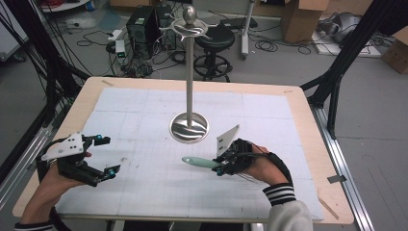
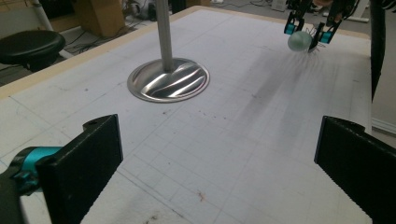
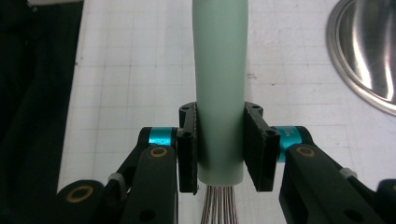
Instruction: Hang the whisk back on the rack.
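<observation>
The right tool (image 1: 220, 168) is clenched on a whisk (image 1: 201, 162), its black jaws pressed flat against both sides of the smooth, pale green handle just above where the thin wires fan out. In the high view the whisk sits at about 5 o'clock from the stand (image 1: 190, 72), handle pointing toward 9 o'clock, close over the white gridded mat (image 1: 144, 106) on the table (image 1: 308, 125). The left tool (image 1: 102, 156) rests released at 8 o'clock, jaws wide apart over bare mat. The stand is polished metal: a round dished base, slim upright pole, curled hooks and a ball finial on top. The likely step is hanging the whisk there; lift slowly, keep the slippery round handle square between the jaws, and approach a hook without knocking the pole.
</observation>
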Tool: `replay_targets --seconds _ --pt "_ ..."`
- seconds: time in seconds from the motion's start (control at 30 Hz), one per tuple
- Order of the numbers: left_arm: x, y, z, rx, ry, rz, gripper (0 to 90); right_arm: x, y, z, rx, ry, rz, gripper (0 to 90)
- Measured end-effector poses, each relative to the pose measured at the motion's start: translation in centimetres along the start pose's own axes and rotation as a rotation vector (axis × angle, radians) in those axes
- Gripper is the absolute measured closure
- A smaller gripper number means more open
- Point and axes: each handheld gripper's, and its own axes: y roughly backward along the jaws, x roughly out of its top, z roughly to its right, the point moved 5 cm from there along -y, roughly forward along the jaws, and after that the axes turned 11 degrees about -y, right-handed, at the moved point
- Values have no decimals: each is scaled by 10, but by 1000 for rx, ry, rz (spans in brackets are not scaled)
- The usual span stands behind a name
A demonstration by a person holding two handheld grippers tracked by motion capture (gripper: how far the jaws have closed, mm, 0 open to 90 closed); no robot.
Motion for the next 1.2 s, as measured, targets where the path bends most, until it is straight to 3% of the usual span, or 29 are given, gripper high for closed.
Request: replay_targets --seconds 0.23,0.6,0.9,1.2 --pt "-1 0 0 1 0 -4 17 5 24 3 -20 -20 75 694" --pt "-1 -1 0 -1 0 -7 17 10 66 10 -23 -59 247 694" --pt "-1 -2 1 -4 -2 -10 17 15 96 20 -25 -91 329 694" --pt "-1 -2 1 -4 -2 -8 17 23 134 31 -42 -116 376 694"
